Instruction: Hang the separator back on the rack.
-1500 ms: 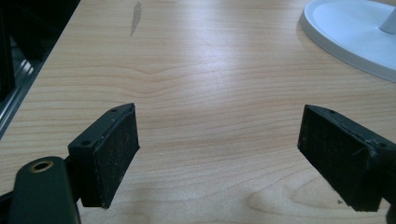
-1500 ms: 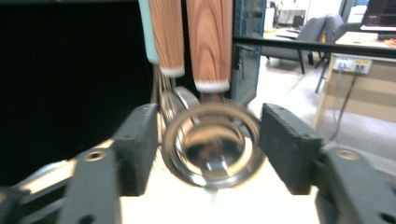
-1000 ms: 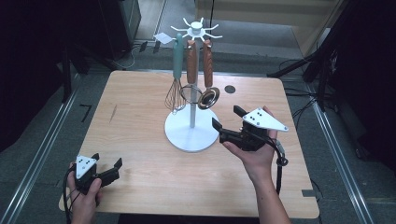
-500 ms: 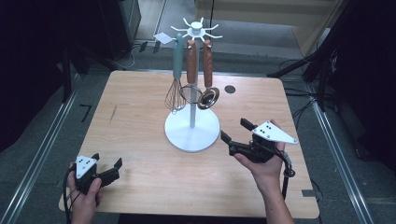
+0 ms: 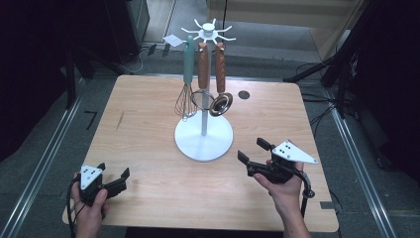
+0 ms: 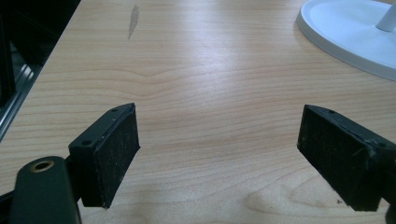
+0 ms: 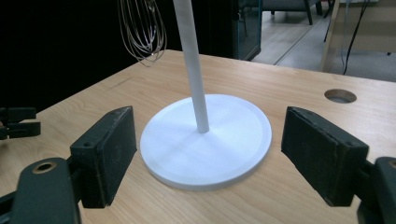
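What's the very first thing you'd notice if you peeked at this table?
The tall white stand in the middle of the wooden table, with a whisk on a teal handle and two wooden-handled tools dangling from its top. Next, the two black grippers at the near edge: the left gripper low by the corner, the right gripper pointing at the stand's round base, both with jaws wide open and empty.

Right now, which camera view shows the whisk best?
The high view: the whisk hangs whole from the white stand, teal handle above its wires. The right gripper view catches the wire loops' lower part; the left gripper view gives part of the stand's base.
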Action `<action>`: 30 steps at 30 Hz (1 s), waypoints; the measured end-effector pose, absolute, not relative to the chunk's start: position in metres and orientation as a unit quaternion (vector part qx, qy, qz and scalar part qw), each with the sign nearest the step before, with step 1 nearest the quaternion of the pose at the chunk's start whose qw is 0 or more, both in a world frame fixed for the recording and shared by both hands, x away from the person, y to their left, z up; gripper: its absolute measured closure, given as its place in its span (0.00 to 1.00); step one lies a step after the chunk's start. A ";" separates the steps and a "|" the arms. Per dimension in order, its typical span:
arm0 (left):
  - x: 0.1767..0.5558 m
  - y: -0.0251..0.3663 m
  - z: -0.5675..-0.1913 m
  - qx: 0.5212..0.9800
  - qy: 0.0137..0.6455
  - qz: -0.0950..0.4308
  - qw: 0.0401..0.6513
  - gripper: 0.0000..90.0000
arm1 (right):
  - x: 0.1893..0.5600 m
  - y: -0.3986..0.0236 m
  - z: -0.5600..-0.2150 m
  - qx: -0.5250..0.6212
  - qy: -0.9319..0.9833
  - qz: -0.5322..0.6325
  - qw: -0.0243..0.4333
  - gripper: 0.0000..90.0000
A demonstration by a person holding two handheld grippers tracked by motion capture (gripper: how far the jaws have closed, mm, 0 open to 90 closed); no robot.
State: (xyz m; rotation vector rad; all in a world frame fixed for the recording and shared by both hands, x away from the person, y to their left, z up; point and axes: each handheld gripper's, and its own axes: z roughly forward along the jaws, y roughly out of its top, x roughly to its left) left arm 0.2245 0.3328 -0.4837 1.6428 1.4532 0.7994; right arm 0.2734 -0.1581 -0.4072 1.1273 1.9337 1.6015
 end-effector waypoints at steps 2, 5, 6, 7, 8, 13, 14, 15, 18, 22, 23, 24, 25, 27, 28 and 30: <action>0.224 0.333 -0.484 0.647 0.573 0.315 0.392 0.15 | 0.272 -0.161 -0.412 0.405 0.690 0.568 0.193 0.21; 0.224 0.333 -0.484 0.647 0.573 0.313 0.393 0.15 | 0.268 -0.165 -0.422 0.405 0.694 0.566 0.186 0.19; 0.224 0.333 -0.484 0.647 0.574 0.313 0.393 0.15 | 0.267 -0.166 -0.425 0.405 0.695 0.565 0.185 0.19; 0.224 0.333 -0.484 0.647 0.574 0.313 0.392 0.15 | 0.266 -0.167 -0.428 0.406 0.697 0.563 0.181 0.19; 0.224 0.333 -0.484 0.647 0.574 0.314 0.392 0.15 | 0.265 -0.169 -0.431 0.409 0.698 0.559 0.182 0.19; 0.225 0.333 -0.484 0.647 0.572 0.316 0.392 0.15 | 0.260 -0.177 -0.443 0.419 0.698 0.551 0.184 0.19; 0.225 0.332 -0.484 0.647 0.572 0.316 0.392 0.15 | 0.258 -0.179 -0.445 0.419 0.697 0.552 0.184 0.19; 0.225 0.332 -0.484 0.647 0.572 0.316 0.392 0.15 | 0.257 -0.181 -0.449 0.417 0.699 0.551 0.184 0.18; 0.225 0.333 -0.484 0.647 0.573 0.315 0.392 0.15 | 0.255 -0.185 -0.456 0.422 0.702 0.542 0.187 0.17; 0.225 0.333 -0.484 0.648 0.573 0.314 0.392 0.15 | 0.253 -0.194 -0.466 0.442 0.701 0.525 0.196 0.17; 0.225 0.333 -0.484 0.648 0.573 0.315 0.392 0.15 | 0.252 -0.196 -0.468 0.444 0.701 0.522 0.198 0.17; 0.225 0.333 -0.484 0.647 0.573 0.315 0.392 0.15 | 0.252 -0.199 -0.470 0.447 0.701 0.519 0.199 0.17; 0.225 0.333 -0.484 0.647 0.574 0.314 0.391 0.15 | 0.252 -0.202 -0.472 0.448 0.701 0.518 0.199 0.17; 0.225 0.333 -0.484 0.647 0.574 0.313 0.391 0.15 | 0.251 -0.207 -0.477 0.456 0.699 0.512 0.203 0.17; 0.225 0.333 -0.484 0.647 0.574 0.313 0.391 0.15 | 0.250 -0.211 -0.479 0.460 0.698 0.509 0.206 0.17; 0.225 0.333 -0.484 0.647 0.574 0.314 0.391 0.15 | 0.249 -0.216 -0.482 0.466 0.697 0.504 0.209 0.17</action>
